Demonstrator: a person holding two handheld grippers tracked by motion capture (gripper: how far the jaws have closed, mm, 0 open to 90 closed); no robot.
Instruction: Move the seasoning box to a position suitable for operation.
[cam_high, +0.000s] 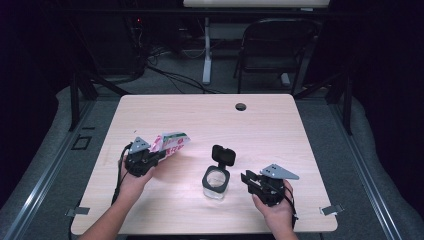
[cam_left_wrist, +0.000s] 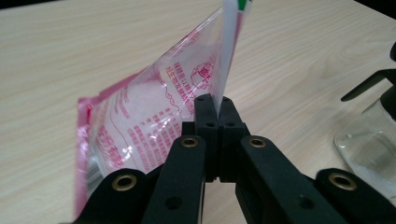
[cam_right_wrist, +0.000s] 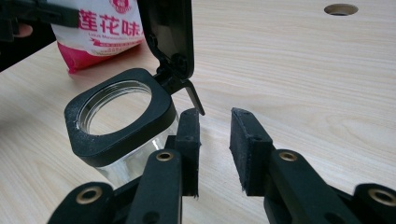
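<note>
A clear plastic bag (cam_high: 171, 141) with pink print and white powder hangs tilted above the table's left half. My left gripper (cam_high: 158, 153) is shut on it, and its jaws pinch the bag's thin edge (cam_left_wrist: 218, 88) in the left gripper view (cam_left_wrist: 218, 106). A square glass jar (cam_high: 216, 181) with a black rim stands at the table's middle front, its black hinged lid (cam_high: 223, 155) flipped up. My right gripper (cam_high: 247, 178) is open just right of the jar. Nothing lies between its jaws (cam_right_wrist: 215, 135), and its left jaw stands beside the jar's rim (cam_right_wrist: 116, 116). The bag (cam_right_wrist: 100, 32) shows behind the lid (cam_right_wrist: 168, 32).
The wooden table (cam_high: 280, 130) has a round cable hole (cam_high: 241, 106) near its far edge. A folding chair (cam_high: 272, 47) and a desk leg (cam_high: 206, 50) stand on the floor beyond the table. The jar's glass wall (cam_left_wrist: 369, 144) shows at the right of the left gripper view.
</note>
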